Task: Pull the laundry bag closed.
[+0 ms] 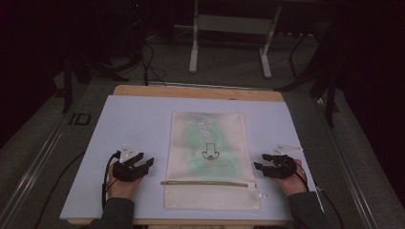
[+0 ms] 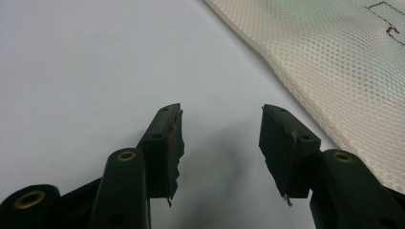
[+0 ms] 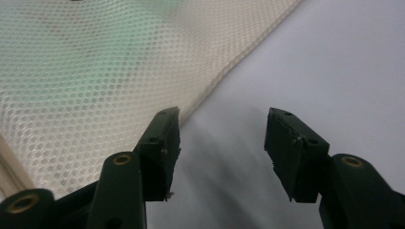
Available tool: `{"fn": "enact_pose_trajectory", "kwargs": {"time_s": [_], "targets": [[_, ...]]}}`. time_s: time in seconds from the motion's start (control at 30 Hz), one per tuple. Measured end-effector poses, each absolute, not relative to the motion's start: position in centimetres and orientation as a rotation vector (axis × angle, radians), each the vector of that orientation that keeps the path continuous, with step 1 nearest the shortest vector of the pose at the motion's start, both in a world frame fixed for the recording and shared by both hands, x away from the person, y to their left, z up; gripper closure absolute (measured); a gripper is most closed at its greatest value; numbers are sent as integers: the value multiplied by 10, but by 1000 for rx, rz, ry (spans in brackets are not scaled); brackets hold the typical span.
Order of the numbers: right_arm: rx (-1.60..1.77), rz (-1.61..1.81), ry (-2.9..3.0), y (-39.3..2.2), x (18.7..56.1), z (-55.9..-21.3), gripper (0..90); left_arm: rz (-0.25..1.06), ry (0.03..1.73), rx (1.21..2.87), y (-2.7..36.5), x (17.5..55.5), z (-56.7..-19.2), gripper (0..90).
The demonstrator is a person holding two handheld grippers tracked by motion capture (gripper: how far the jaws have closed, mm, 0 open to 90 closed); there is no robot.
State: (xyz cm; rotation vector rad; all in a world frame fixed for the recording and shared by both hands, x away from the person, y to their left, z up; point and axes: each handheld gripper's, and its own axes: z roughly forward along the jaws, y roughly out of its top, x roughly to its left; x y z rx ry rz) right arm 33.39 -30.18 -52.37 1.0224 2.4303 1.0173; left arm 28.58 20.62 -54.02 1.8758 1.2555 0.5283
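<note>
Mesh bag [image 1: 210,157] flat at centre of pale blue mat [image 1: 133,119], zipper [image 1: 207,183] running across near lower end, green contents dimly visible through weave. Left gripper [image 1: 143,163] just beside bag's left edge, jaws spread wide, nothing between. Right gripper [image 1: 260,167] just beside bag's right edge, jaws likewise spread, empty. 2 grippers level with each other, both clear of fabric. Wooden table edge [image 1: 200,91] beyond mat.
</note>
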Motion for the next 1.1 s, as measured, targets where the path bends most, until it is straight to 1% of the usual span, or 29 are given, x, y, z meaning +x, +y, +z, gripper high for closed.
{"fn": "enact_pose_trajectory", "kwargs": {"time_s": [0.6, 0.73, 0.87, 1.1], "targets": [[967, 1006, 2482, -289, 330, -520, 450, 521, 1258, 1874, 207, 286, -540, 478], [948, 996, 2490, -286, 328, -518, 457, 520, 1260, 1871, 207, 286, -540, 478], [922, 987, 2518, -284, 326, -518, 489, 527, 1253, 1879, 206, 286, -540, 478], [870, 955, 2554, -277, 324, -512, 496, 531, 1251, 1886, 205, 286, -540, 478]]}}
